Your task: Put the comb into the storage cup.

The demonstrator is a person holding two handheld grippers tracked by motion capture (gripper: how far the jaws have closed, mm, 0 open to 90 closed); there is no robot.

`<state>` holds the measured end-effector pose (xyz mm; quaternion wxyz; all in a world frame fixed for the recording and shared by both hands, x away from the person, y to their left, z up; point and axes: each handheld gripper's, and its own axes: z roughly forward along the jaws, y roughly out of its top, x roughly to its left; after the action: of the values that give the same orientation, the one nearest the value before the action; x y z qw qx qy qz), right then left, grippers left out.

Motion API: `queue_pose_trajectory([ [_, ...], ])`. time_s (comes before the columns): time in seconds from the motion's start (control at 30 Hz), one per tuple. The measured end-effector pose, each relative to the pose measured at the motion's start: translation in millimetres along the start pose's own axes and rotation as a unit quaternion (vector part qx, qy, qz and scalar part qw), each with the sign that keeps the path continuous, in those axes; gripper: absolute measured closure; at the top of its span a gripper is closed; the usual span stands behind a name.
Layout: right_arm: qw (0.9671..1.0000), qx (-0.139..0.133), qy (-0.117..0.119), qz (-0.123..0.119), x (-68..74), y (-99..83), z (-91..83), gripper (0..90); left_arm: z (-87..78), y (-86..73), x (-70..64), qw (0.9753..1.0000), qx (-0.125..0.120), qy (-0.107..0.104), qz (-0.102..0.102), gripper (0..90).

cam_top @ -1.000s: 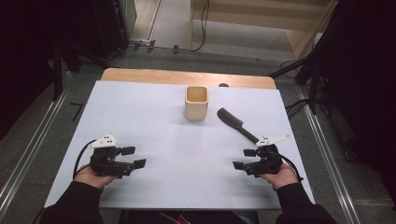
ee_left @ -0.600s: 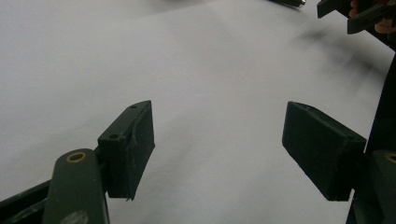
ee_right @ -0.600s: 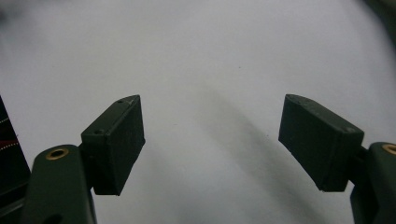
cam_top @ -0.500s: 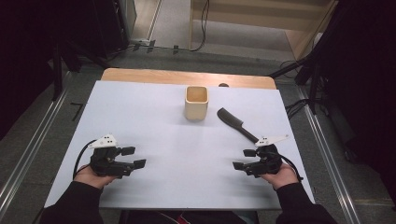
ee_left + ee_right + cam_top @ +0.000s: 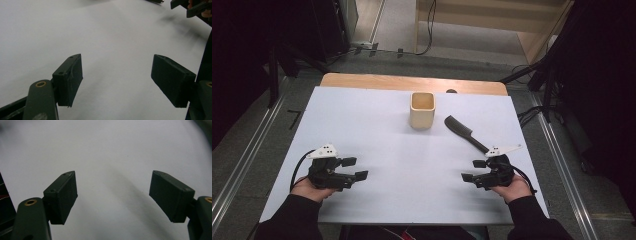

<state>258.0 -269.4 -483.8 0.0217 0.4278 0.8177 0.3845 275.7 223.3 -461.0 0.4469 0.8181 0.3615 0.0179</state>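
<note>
Resting apart — left gripper (image 5: 354, 168), right gripper (image 5: 473, 170), jaws wide

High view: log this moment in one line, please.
left claw: open, empty | right claw: open, empty | comb: flat, right of cup | cup: upright, untouched

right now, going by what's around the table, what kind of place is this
Probably a lab or workshop set up for recording, not a home. The table has a plain white cover, cables trail over the bare floor behind it, and metal rails run alongside. Just a cup and a comb are laid out.
</note>
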Motion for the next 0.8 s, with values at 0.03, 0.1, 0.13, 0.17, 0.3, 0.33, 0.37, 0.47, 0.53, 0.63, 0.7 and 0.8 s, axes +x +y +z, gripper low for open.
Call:
queue_pose_trajectory([
  [0.03, 1.0000, 0.000, 0.000, -0.001, 0.0, 0.0, 0.1, 20.8, 0.0, 0.0, 0.0, 1.0000, 0.000, 0.000, 0.000, 26.0],
  [0.1, 1.0000, 0.000, 0.000, 0.000, 0.1, 0.0, 0.1, 20.8, 0.0, 0.1, -0.1, 1.0000, 0.000, 0.000, 0.000, 26.0],
  [0.13, 1.0000, 0.000, 0.001, 0.000, 0.0, 0.1, 0.0, 20.8, 0.0, 0.1, -0.1, 1.0000, 0.000, -0.001, 0.000, 26.0],
  [0.17, 1.0000, 0.000, 0.001, 0.000, 0.0, 0.1, 0.0, 20.8, 0.0, 0.1, -0.1, 1.0000, 0.000, -0.001, 0.000, 26.1],
  [0.3, 1.0000, 0.000, 0.001, 0.000, -0.1, 0.0, 0.1, 20.7, 0.0, 0.1, -0.1, 1.0000, 0.000, -0.001, 0.000, 26.1],
  [0.33, 1.0000, 0.000, 0.001, 0.000, -0.1, 0.0, 0.1, 20.7, 0.0, 0.1, -0.1, 1.0000, 0.000, -0.002, 0.000, 26.1],
  [0.37, 1.0000, 0.000, 0.002, -0.001, -0.3, 0.0, 0.3, 20.8, 0.0, 0.1, -0.1, 1.0000, 0.000, -0.001, 0.000, 26.0],
  [0.47, 1.0000, 0.001, 0.003, 0.000, -0.2, -0.1, 0.2, 20.7, 0.1, 0.1, -0.1, 1.0000, 0.000, -0.002, 0.000, 26.0],
  [0.53, 1.0000, 0.001, 0.003, 0.000, -0.3, -0.1, 0.4, 20.7, 0.3, 0.1, -0.2, 1.0000, 0.000, -0.002, 0.000, 26.0],
  [0.63, 1.0000, 0.003, 0.002, 0.001, -0.4, -0.1, 0.5, 20.7, 0.4, 0.1, -0.2, 1.0000, 0.000, -0.001, 0.000, 26.0],
  [0.7, 1.0000, 0.003, 0.002, 0.001, -0.3, -0.1, 0.5, 20.8, 0.4, 0.1, -0.2, 1.0000, 0.000, -0.002, 0.000, 26.0],
  [0.8, 1.0000, -0.003, -0.005, 0.008, -2.3, 0.0, -1.7, 20.8, 0.3, 0.2, 0.0, 1.0000, 0.000, -0.001, 0.000, 26.1],
])
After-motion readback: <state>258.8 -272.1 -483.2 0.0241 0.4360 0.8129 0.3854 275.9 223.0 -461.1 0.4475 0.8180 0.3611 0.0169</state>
